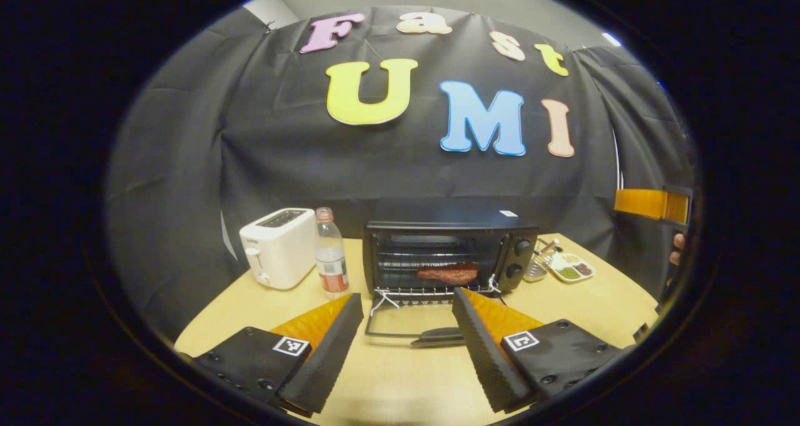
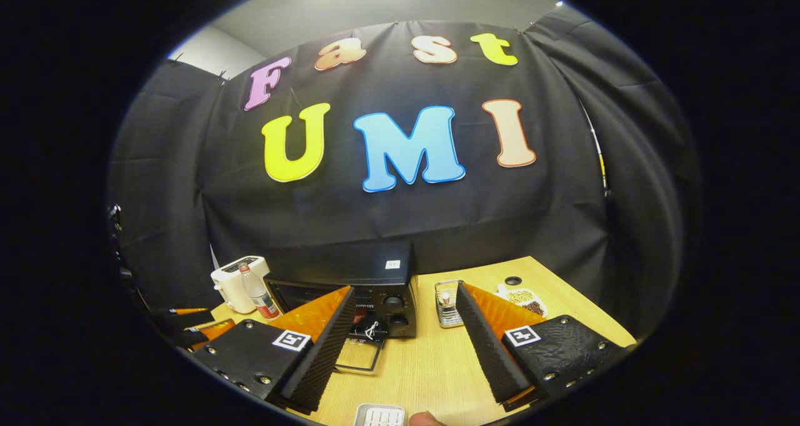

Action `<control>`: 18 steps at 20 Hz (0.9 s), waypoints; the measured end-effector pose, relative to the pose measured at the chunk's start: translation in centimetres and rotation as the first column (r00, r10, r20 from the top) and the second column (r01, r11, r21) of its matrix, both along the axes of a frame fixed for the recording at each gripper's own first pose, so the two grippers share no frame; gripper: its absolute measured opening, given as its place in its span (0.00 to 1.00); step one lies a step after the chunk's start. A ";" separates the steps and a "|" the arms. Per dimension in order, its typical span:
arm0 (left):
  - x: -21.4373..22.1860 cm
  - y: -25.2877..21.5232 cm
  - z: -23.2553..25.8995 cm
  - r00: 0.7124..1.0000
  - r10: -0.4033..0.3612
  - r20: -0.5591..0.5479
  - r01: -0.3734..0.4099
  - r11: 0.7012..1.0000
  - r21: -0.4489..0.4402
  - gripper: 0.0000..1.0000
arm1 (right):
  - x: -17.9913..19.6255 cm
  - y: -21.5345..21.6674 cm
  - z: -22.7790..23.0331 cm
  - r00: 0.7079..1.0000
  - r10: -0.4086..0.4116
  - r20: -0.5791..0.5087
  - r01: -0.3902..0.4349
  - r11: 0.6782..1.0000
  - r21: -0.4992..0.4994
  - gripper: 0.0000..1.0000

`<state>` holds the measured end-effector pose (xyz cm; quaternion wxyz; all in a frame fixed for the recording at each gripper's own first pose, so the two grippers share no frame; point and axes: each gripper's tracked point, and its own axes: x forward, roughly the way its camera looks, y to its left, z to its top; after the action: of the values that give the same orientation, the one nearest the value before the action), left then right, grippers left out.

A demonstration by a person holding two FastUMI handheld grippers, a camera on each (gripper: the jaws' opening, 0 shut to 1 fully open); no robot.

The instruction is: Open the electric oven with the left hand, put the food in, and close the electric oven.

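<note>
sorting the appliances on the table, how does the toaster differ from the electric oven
The toaster is white; the electric oven is black. The toaster is the smaller, with slots on top, while the oven loads from the front and has two knobs at its right. The oven's door is folded down flat on the table, with food on its rack; I can't tell whether the toaster's slots hold anything. Both stand upright on the table, a bottle between them.

Black oven (image 1: 450, 248), white toaster (image 1: 279, 247), seemingly reddish-brown food (image 1: 449, 273)
</note>
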<state>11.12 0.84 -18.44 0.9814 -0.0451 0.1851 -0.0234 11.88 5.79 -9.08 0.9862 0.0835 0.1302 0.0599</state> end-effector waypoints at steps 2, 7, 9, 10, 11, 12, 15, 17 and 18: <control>0.1 -1.1 -1.5 0.999 -0.023 -0.040 0.022 1.000 -0.022 1.00 | -0.3 -1.4 0.9 0.999 -0.037 0.018 0.037 0.999 -0.001 0.97; 1.0 -3.7 -6.2 0.984 -0.096 -0.149 0.091 0.995 -0.040 0.98 | -1.3 -3.7 2.5 0.995 -0.088 0.053 0.090 0.996 -0.022 0.97; 1.1 -4.5 -8.2 0.973 -0.117 -0.198 0.112 0.993 -0.036 1.00 | -1.7 -4.6 2.7 0.992 -0.112 0.061 0.115 0.992 -0.046 0.97; 1.2 -4.9 -9.1 0.967 -0.127 -0.222 0.122 0.992 -0.036 1.00 | -1.8 -4.9 2.9 0.990 -0.122 0.065 0.125 0.991 -0.055 0.97; 1.2 -5.1 -10.1 0.960 -0.134 -0.247 0.130 0.991 -0.034 1.00 | -2.0 -5.2 3.1 0.989 -0.131 0.068 0.135 0.989 -0.063 0.97; 1.3 -5.2 -10.9 0.953 -0.139 -0.269 0.135 0.990 -0.032 0.98 | -2.2 -5.4 3.2 0.988 -0.138 0.069 0.142 0.987 -0.069 0.97; 1.6 -6.3 -13.7 0.930 -0.158 -0.331 0.152 0.987 -0.042 1.00 | -2.7 -6.3 3.5 0.984 -0.166 0.070 0.171 0.982 -0.080 0.97; 1.6 -6.7 -15.3 0.912 -0.165 -0.375 0.160 0.986 -0.045 0.98 | -3.0 -7.0 3.4 0.980 -0.188 0.066 0.193 0.977 -0.086 0.97; 1.8 -7.0 -16.1 0.904 -0.169 -0.393 0.162 0.986 -0.050 1.00 | -3.1 -7.3 3.4 0.978 -0.197 0.063 0.202 0.976 -0.086 0.97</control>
<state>12.95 -6.15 -34.51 0.9178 -0.0412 0.3826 -0.0983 8.76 -1.51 -5.69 0.9931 0.0491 0.0968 -0.0433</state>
